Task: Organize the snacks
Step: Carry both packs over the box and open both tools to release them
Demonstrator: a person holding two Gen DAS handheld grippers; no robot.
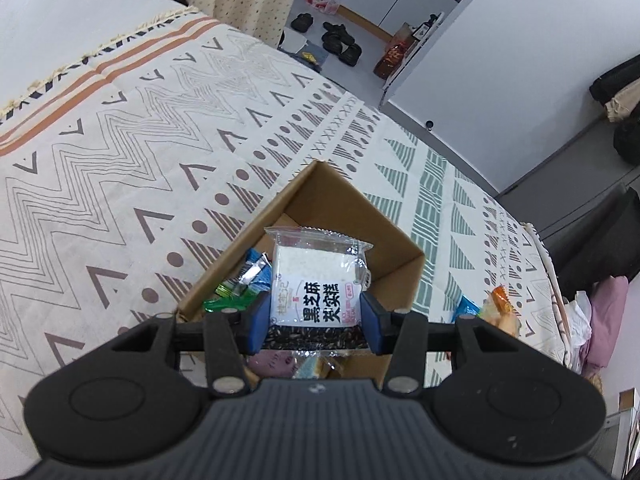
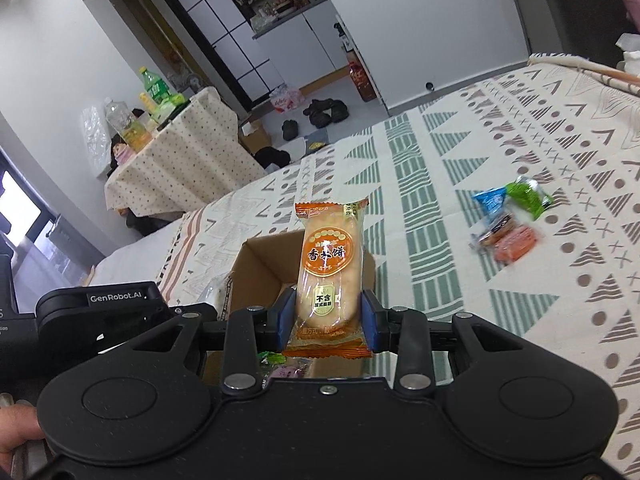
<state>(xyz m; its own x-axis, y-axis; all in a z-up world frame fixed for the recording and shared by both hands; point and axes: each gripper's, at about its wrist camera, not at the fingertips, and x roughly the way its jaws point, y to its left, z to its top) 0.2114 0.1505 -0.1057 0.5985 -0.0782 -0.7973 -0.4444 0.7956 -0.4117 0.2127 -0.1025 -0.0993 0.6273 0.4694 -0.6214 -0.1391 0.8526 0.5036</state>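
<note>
Two grippers each held one snack over the open brown cardboard box [image 1: 394, 240] that sat on the patterned bed cover [image 1: 120, 168]. The left gripper [image 1: 315, 320] tipped steeply down toward the box. Its blue pads were clamped on the two sides of a clear square packet of white rice cake with black writing [image 1: 316, 280]. The packet stood up between the pads, right above the inside of the box. Down in the box lay a green wrapper [image 1: 224, 296] and a blue wrapper [image 1: 256, 268], both at the left side.

The right gripper [image 2: 329, 316] pointed down too, but less steeply. Its blue pads were pressed on the sides of a long orange packet of pale rice cracker [image 2: 328, 276]. That packet stood upright, with its top end pointing away from the camera, and it hung over the near edge of the same box [image 2: 256, 268]. To the left of it, in the right wrist view, the black body of the other gripper [image 2: 100, 312] was close beside the box. Part of a hand [image 2: 16, 428] showed at the lower left corner.

More snacks lay far off to the right on the cover: a small blue packet [image 2: 490, 200], a green packet [image 2: 528, 196] and an orange-red packet [image 2: 514, 244], all close together.
</note>
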